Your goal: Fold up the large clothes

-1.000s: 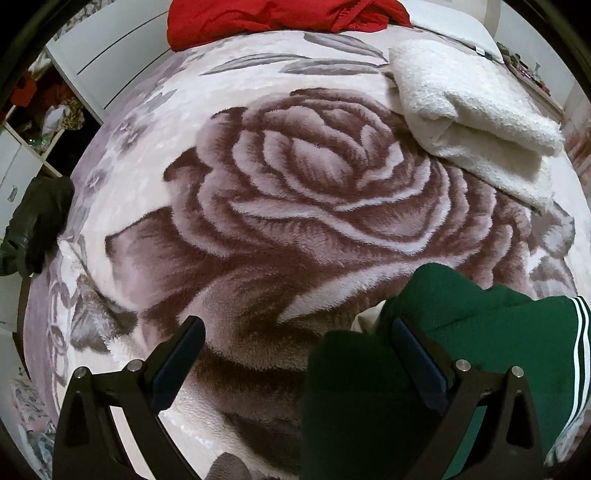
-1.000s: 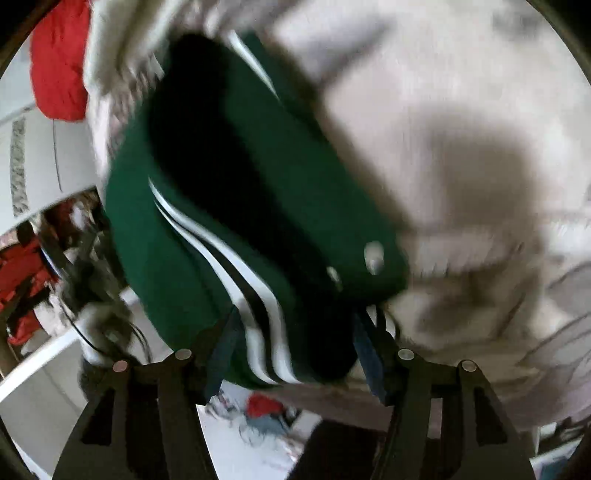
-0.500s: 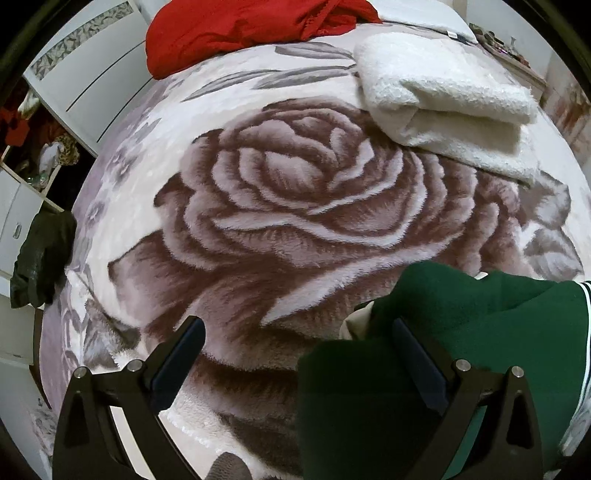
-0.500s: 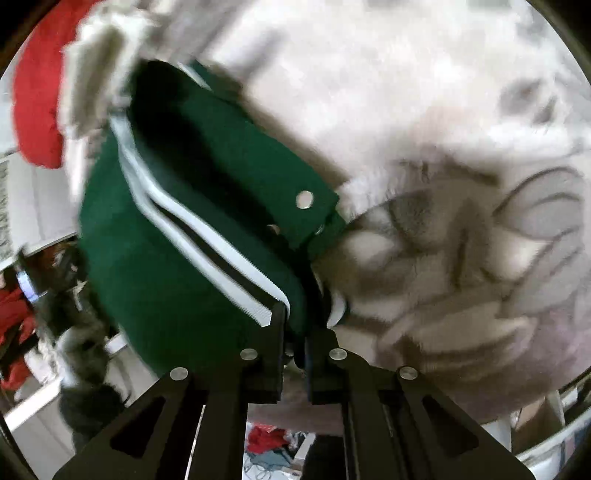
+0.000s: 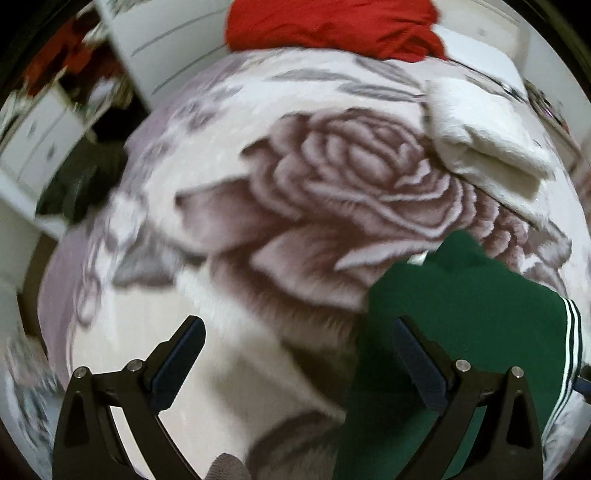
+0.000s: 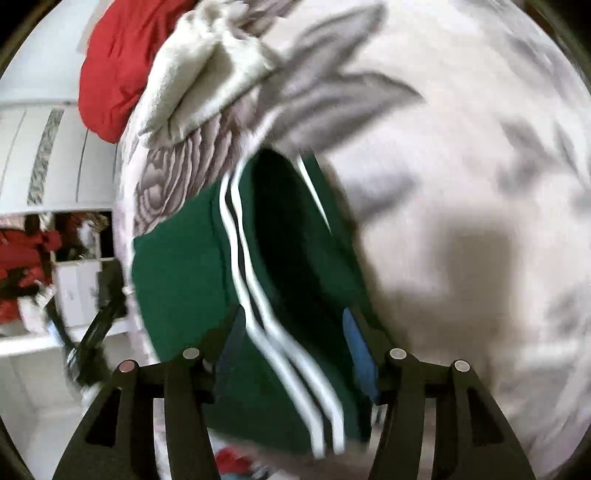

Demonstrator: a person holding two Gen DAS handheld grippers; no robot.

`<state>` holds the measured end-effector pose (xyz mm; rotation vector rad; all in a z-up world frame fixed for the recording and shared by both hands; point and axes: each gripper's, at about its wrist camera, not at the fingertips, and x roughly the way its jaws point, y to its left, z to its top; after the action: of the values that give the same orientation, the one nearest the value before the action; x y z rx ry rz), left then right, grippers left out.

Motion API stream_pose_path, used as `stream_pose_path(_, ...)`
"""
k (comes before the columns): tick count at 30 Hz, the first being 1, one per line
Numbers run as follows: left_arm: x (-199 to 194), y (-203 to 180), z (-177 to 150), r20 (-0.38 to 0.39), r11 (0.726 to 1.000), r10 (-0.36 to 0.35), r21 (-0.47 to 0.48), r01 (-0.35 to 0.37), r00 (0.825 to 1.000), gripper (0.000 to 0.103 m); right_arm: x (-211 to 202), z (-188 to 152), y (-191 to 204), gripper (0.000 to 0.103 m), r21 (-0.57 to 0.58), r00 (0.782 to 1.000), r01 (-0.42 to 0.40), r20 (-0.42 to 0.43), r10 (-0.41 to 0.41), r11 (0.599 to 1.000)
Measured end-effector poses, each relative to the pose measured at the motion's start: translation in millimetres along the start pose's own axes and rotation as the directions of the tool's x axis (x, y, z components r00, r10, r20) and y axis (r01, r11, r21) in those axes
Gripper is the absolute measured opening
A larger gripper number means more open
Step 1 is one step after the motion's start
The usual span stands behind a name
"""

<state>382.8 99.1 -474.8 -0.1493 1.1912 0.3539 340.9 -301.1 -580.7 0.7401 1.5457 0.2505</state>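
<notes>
Lying on the rose-patterned blanket, the green garment with white stripes sits at the near right of the bed in the left wrist view, its long axis running from the camera's near edge away toward a rounded corner that points at the big rose. Its striped edge faces right. The left gripper is spread wide and grasps nothing: its left finger hangs over bare blanket, while its right finger overlaps the garment's left portion, though contact cannot be judged. In the right wrist view the picture is blurred; the garment runs lengthwise from between the fingers up and away, with two white stripes following that same line. The right gripper is parted, with the striped cloth filling the gap between its fingers; whether the pads press on it cannot be told. A folded cream towel and a red garment lie farther off, well apart from the green one.
</notes>
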Motion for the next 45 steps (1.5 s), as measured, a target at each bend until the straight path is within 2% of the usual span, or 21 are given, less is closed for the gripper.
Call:
stream_pose_path(3, 6, 10, -16, -0.038, 0.999, -0.02, -0.045, 0.019, 0.999, 0.103, 38, 16, -7, 0.057, 0.108, 0.98, -0.162, -0.096, 0.173, 0.981)
stream_pose_path(5, 12, 10, -24, -0.063, 0.998, -0.036, -0.058, 0.032, 0.997, 0.103, 48, 16, -2, 0.055, 0.074, 0.989, -0.109, -0.093, 0.116, 0.991)
stream_pose_path(6, 13, 9, -28, -0.071, 0.997, -0.046, -0.058, 0.041, 0.996, 0.103, 48, 13, 3, 0.031, 0.054, 0.993, -0.088, -0.076, 0.092, 0.995)
stream_pose_path(8, 13, 4, -31, -0.073, 0.998, -0.058, -0.043, 0.055, 0.996, 0.103, 43, 8, 10, 0.005, 0.04, 0.996, -0.052, -0.067, 0.055, 0.998)
stream_pose_path(12, 7, -7, -27, -0.045, 0.997, -0.081, -0.009, 0.081, 0.996, 0.103, 0, 6, 22, 0.002, 0.055, 0.998, 0.039, 0.051, -0.042, 0.998)
stream_pose_path(16, 8, -14, -16, -0.023, 0.995, -0.095, 0.003, 0.095, 0.995, 0.103, -6, 5, 9, 0.002, 0.074, 0.993, 0.111, 0.037, -0.114, 0.991)
stream_pose_path(19, 15, -20, -11, -0.02, 0.997, -0.066, 0.028, 0.067, 0.998, 0.103, 39, 13, 9, 0.01, -0.026, 0.973, 0.178, -0.147, -0.18, 0.984)
stream_pose_path(21, 17, -21, -8, -0.018, 0.999, -0.027, 0.038, 0.028, 0.999, 0.103, 38, 23, 20, 0.031, -0.045, 0.962, 0.205, -0.176, -0.21, 0.978)
stream_pose_path(23, 16, -16, -7, 0.005, 0.999, 0.03, 0.038, -0.03, 1.0, 0.103, 17, 31, 38, 0.031, -0.088, 0.963, 0.222, -0.133, -0.232, 0.971)
stream_pose_path(25, 14, -8, -8, 0.028, 0.991, 0.123, 0.04, -0.124, 0.992, 0.103, -10, 36, 71, 0.042, -0.197, 0.964, 0.246, -0.052, -0.261, 0.949)
stream_pose_path(26, 14, -2, -10, 0.031, 0.987, 0.159, 0.03, -0.16, 0.987, 0.103, -18, 38, 89, 0.055, -0.25, 0.966, 0.244, -0.027, -0.259, 0.937)
stream_pose_path(28, 15, 11, -14, 0.016, 0.982, 0.187, -0.01, -0.187, 0.982, 0.103, -18, 44, 125, 0.061, -0.353, 0.97, 0.219, -0.024, -0.243, 0.91)
stream_pose_path(31, 20, 30, -19, -0.026, 0.978, 0.192, -0.083, -0.193, 0.981, 0.103, 24, 47, 194, 0.067, -0.53, 0.967, 0.131, -0.117, -0.226, 0.838)
stream_pose_path(33, 22, 37, -21, -0.036, 0.973, 0.201, -0.109, -0.204, 0.979, 0.103, 76, 45, 248, 0.067, -0.657, 0.952, 0.101, -0.154, -0.265, 0.747)
stream_pose_path(36, 25, 44, -23, -0.039, 0.969, 0.202, -0.137, -0.205, 0.979, 0.103, 129, 23, 292, 0.067, -0.781, 0.933, 0.048, -0.188, -0.308, 0.622)
stream_pose_path(37, 26, 47, -23, -0.039, 0.968, 0.198, -0.148, -0.202, 0.979, 0.103, 148, 14, 305, 0.067, -0.821, 0.921, 0.027, -0.201, -0.333, 0.57)
stream_pose_path(39, 28, 53, -25, -0.041, 0.966, 0.186, -0.175, -0.191, 0.982, 0.103, 194, -2, 330, 0.077, -0.917, 0.882, 0.008, -0.182, -0.435, 0.398)
stream_pose_path(41, 30, 56, -28, -0.043, 0.963, 0.182, -0.193, -0.187, 0.982, 0.103, 224, -11, 333, 0.078, -0.941, 0.844, -0.029, -0.204, -0.497, 0.337)
stream_pose_path(43, 33, 59, -33, -0.05, 0.961, 0.177, -0.209, -0.183, 0.983, 0.103, 240, -7, 330, 0.069, -0.906, 0.819, -0.044, -0.275, -0.505, 0.422)
stream_pose_path(44, 35, 61, -36, -0.056, 0.959, 0.17, -0.22, -0.179, 0.984, 0.103, 245, 0, 325, 0.059, -0.859, 0.804, -0.041, -0.332, -0.493, 0.511)
stream_pose_path(45, 37, 63, -38, -0.061, 0.958, 0.164, -0.228, -0.173, 0.985, 0.103, 246, 11, 318, 0.047, -0.777, 0.79, -0.056, -0.419, -0.448, 0.627)
